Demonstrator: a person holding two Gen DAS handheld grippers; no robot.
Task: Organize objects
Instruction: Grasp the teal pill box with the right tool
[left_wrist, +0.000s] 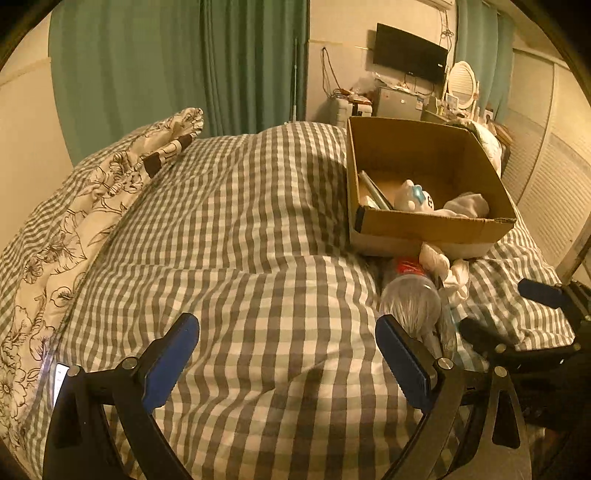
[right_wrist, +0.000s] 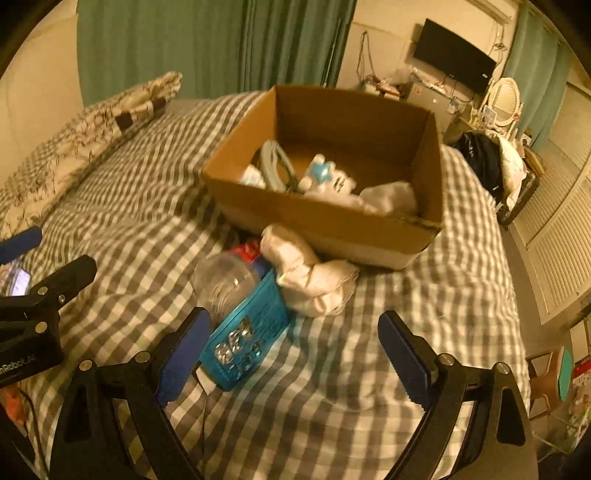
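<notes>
Blue-padded black fingers of the right gripper stand wide apart over the grey-and-white gingham bedcover, holding nothing. Just ahead of its left finger lies a flat teal blister pack with shiny foil bubbles, glossy and rectangular, one corner tucked under a clear, ribbed plastic bottle lying on its side with a red label toward its far end. Touching both is a soft, crumpled white cloth bundle, which rests against the near wall of the open brown cardboard box.

Over the same cover, the left gripper is likewise spread open and empty, its right finger just beside the bottle; the cloth bundle lies beyond it.

Farther on, the box sits on the bed's right side, matte and creased along its rim. Inside it lie a white plush toy with a pale blue patch, another white fabric piece and a greyish long item I cannot identify.

At the far left is a floral black-on-cream quilt, backed by green pleated curtains.
</notes>
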